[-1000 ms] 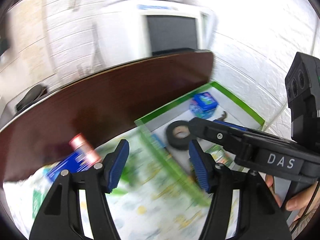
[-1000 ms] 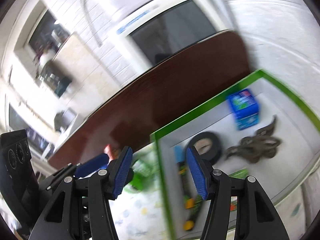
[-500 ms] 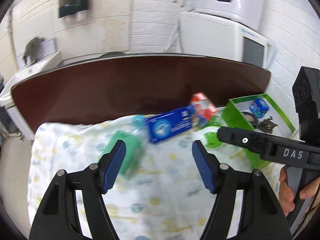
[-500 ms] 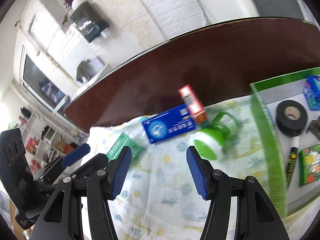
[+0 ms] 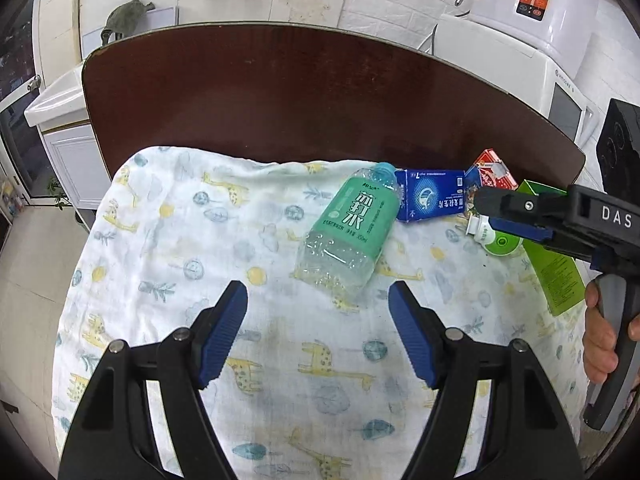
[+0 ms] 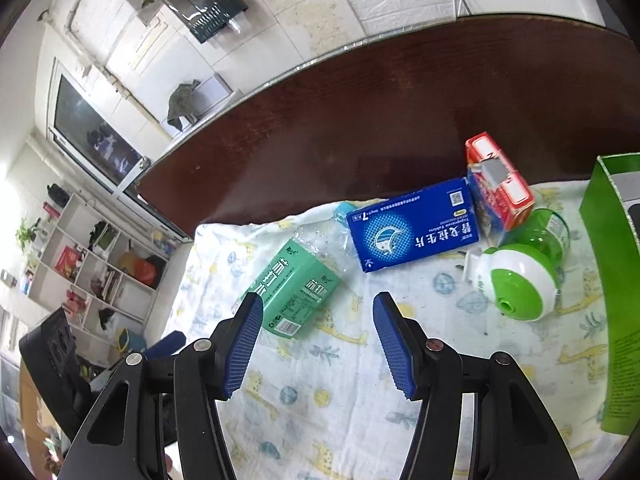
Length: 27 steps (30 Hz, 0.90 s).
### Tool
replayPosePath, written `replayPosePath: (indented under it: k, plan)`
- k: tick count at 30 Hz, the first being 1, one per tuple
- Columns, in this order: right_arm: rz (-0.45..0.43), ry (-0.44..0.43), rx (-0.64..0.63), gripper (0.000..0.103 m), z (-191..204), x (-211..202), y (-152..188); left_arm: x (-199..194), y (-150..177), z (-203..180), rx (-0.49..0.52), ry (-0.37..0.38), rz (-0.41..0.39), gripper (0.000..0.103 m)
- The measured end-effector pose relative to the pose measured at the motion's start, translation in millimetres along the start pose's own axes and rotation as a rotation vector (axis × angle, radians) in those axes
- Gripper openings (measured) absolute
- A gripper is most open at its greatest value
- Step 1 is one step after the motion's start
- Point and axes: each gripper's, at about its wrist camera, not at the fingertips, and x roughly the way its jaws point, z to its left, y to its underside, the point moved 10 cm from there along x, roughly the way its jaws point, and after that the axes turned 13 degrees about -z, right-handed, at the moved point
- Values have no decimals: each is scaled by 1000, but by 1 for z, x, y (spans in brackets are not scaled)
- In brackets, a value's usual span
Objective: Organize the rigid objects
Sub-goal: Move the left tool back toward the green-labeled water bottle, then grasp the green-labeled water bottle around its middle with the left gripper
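1. Your left tool (image 5: 318, 326) is empty and its jaws are opening, aimed down at the plastic bottle (image 5: 349, 229) lying on its side on the patterned cloth (image 5: 168, 248) over the counter (image 5: 320, 92).
2. Your right tool (image 6: 318, 344) stands half apart with nothing between its blue pads, nearer the blue box (image 6: 412, 230), the red carton (image 6: 498, 184) and the green-and-white plug-in device (image 6: 516, 280).
3. You appear to be in the reach step: nothing is picked yet.
4. Next, likely bring the left tool over the bottle's labelled middle, straddle it across its width, then close gently, since thin plastic may buckle.
5. The green bin (image 6: 612, 280) sits at the right edge; carry it there.
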Motion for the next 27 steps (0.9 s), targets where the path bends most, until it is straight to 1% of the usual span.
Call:
replayPosePath:
  k: [5,11,14,17,21,23,25,27]
  plan:
    - [36,10,15,59,1,21,2,12,6,-4,-1,48,29,72]
    - [59,17,13,59,5,39,-2,36,15,-7,20,58,74,72]
    - [71,11,4,59,7,44,-1,47,15,-1,18,38,80,72]
    - [80,13,7,59,5,49,0,54,12,15,-4,3,77,73]
    - [86,20,14,59,0,54,0,53,2,51,-39,-88,38,73]
    - [92,21,19,59,-2,58,0,52,-2,68,-85,-113,26,73]
    - [93,15,26,59,-2,59,0,51,-4,74,-112,-105,23,72]
    - [95,10,36,59,-2,62,-1,50,-4,70,-107,-70,21,73]
